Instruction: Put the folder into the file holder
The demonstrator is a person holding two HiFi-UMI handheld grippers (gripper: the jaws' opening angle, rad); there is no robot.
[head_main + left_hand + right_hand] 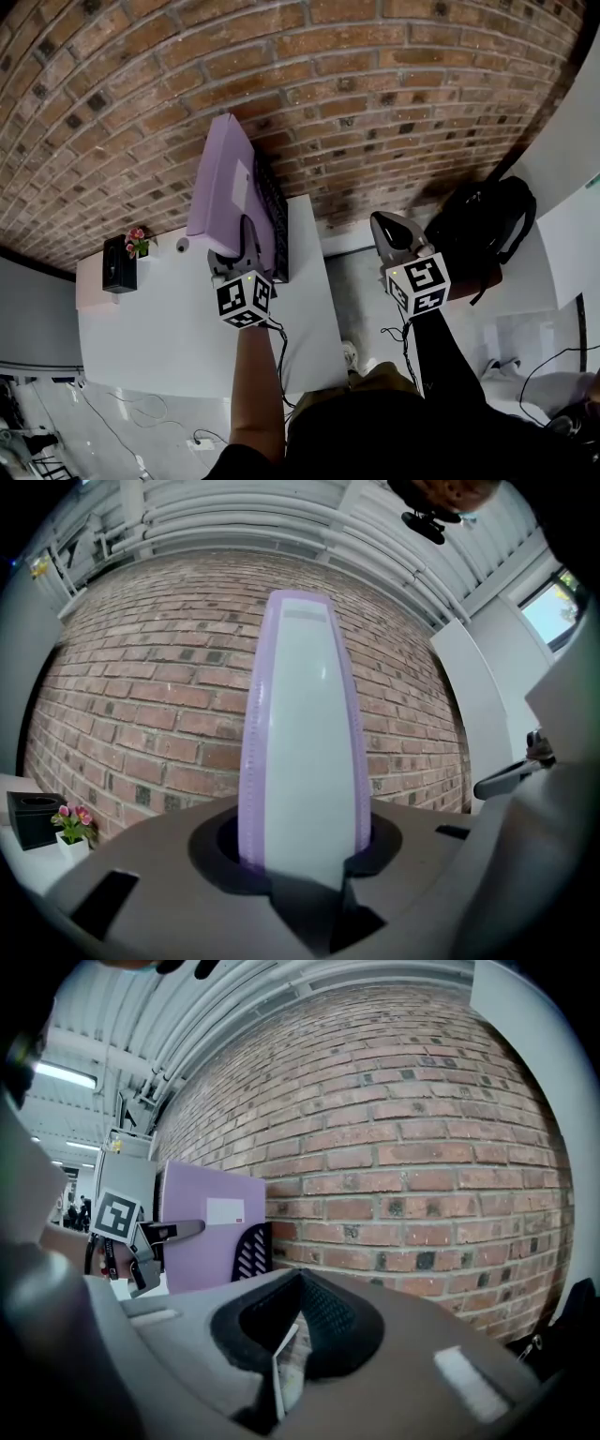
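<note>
My left gripper (240, 242) is shut on the lower edge of a lilac folder (225, 183), which stands upright over the far end of the white table (169, 328). In the left gripper view the folder's pale spine (305, 733) rises straight out from between the jaws (305, 866). A black mesh file holder (275, 217) stands right beside the folder, on its right, against the brick wall. The right gripper view shows the folder (202, 1232) and the holder (251, 1251) side by side. My right gripper (386, 230) hangs off the table's right side, shut and holding nothing (284, 1358).
A black box (119, 264) and a small pot of pink flowers (138, 242) sit at the table's far left corner. A black backpack (483, 230) lies on the floor to the right. The brick wall (300, 84) runs behind it all. Cables trail on the floor.
</note>
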